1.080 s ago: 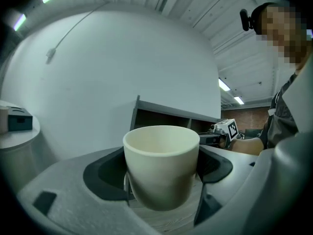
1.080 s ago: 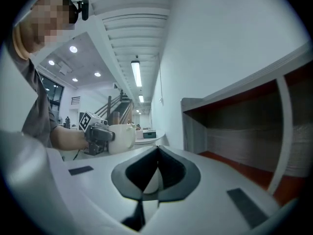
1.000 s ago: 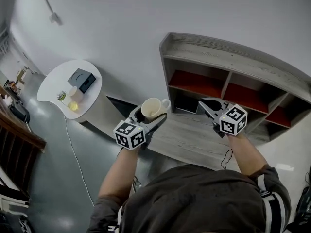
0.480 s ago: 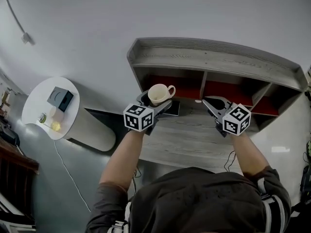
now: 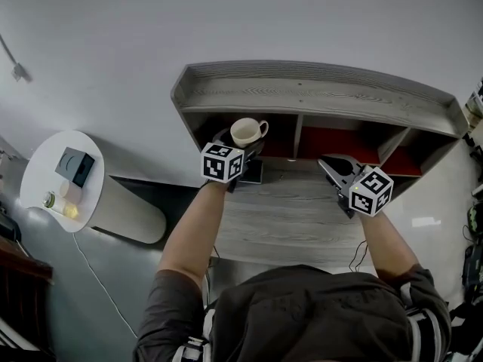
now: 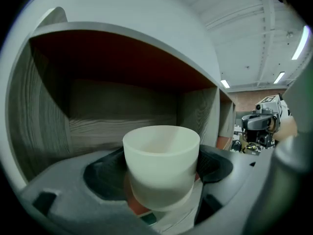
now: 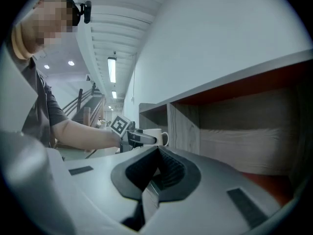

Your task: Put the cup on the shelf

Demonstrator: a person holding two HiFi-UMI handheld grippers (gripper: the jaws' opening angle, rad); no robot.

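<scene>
Cup (image 5: 247, 132) nearer shelf (image 5: 317, 89), pinched in left claw (image 5: 240, 145); right claw (image 7: 156, 164), own view, pressed together.

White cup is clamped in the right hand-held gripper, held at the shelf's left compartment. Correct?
Wrong side. The left hand-held gripper clamps the white cup, as the left gripper view shows. It is held at the left compartment of the shelf. The right hand-held gripper is shut on nothing.
</scene>
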